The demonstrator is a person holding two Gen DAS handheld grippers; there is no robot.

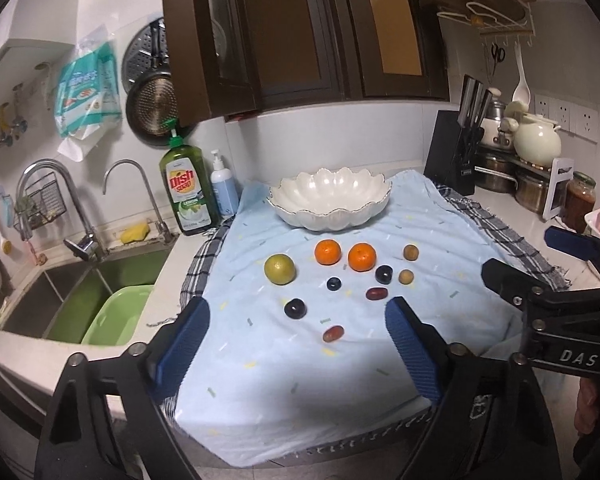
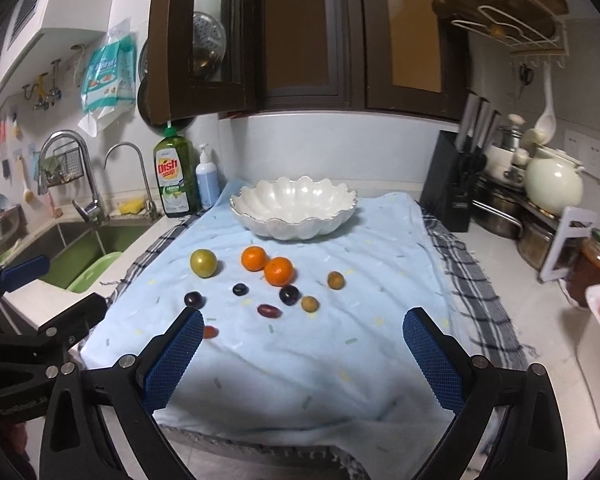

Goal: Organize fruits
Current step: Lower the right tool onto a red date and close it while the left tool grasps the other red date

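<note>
A white scalloped bowl [image 1: 330, 200] [image 2: 296, 206] stands at the back of a light blue cloth [image 1: 292, 380]. In front of it lie a green fruit [image 1: 279, 269] [image 2: 203, 263], two oranges [image 1: 328, 251] [image 1: 361, 257] [image 2: 254, 258], dark plums [image 1: 295, 308] [image 2: 289, 294], red grapes [image 1: 333, 333] [image 2: 269, 311] and small brown fruits [image 1: 411, 252] [image 2: 335, 280]. My left gripper [image 1: 298, 312] hovers open over the near fruits, nothing between its blue pads. My right gripper [image 2: 304, 320] is open too, over bare cloth; it also appears at the right of the left wrist view [image 1: 524, 256].
A sink [image 1: 72, 300] with a green basin [image 1: 118, 316] lies left of the cloth, with a dish soap bottle [image 1: 186, 190] and pump bottle [image 1: 223, 188] behind. A knife block [image 1: 456, 156], pots, a cream teapot [image 1: 536, 142] and a jar [image 2: 590, 272] crowd the right counter.
</note>
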